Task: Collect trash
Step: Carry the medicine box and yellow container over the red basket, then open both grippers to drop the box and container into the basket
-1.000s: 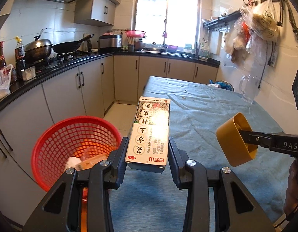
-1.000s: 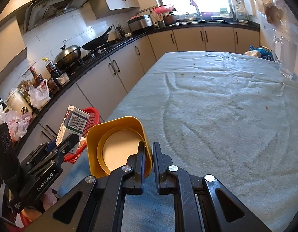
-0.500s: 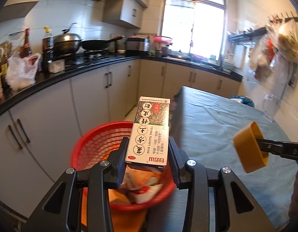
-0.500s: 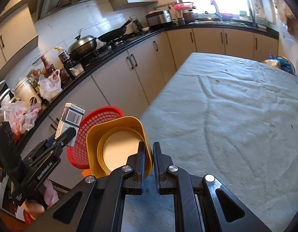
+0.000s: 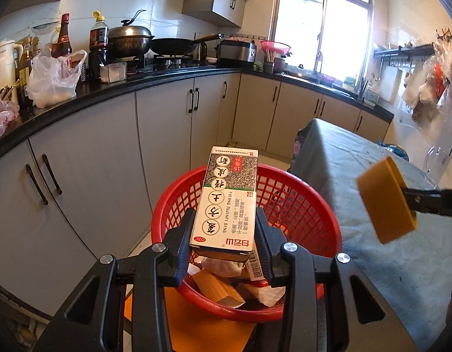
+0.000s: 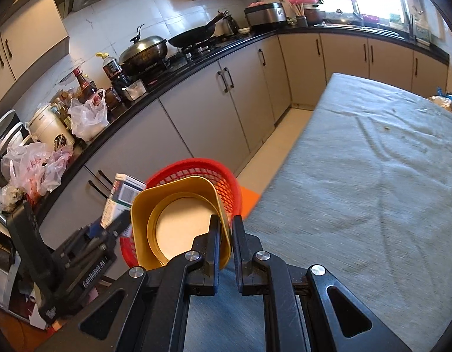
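Observation:
My left gripper (image 5: pixel 223 234) is shut on a white and green medicine box (image 5: pixel 227 198) and holds it over the red mesh trash basket (image 5: pixel 319 211). The basket holds paper and wrapper scraps. My right gripper (image 6: pixel 226 228) is shut on the rim of a yellow plastic cup (image 6: pixel 179 220), held over the table edge beside the basket (image 6: pixel 196 167). The cup also shows at the right of the left wrist view (image 5: pixel 384 202). The box and left gripper show in the right wrist view (image 6: pixel 120 196).
A table with a grey-blue cloth (image 6: pixel 372 190) stands to the right of the basket. Grey cabinets (image 5: pixel 167 129) under a black counter run along the left, with a wok, bottles and plastic bags. An orange stool (image 5: pixel 202 328) is under the basket.
Both grippers have swung left, away from the table. The box is now above the basket, and the cup has come to the table edge next to the basket.

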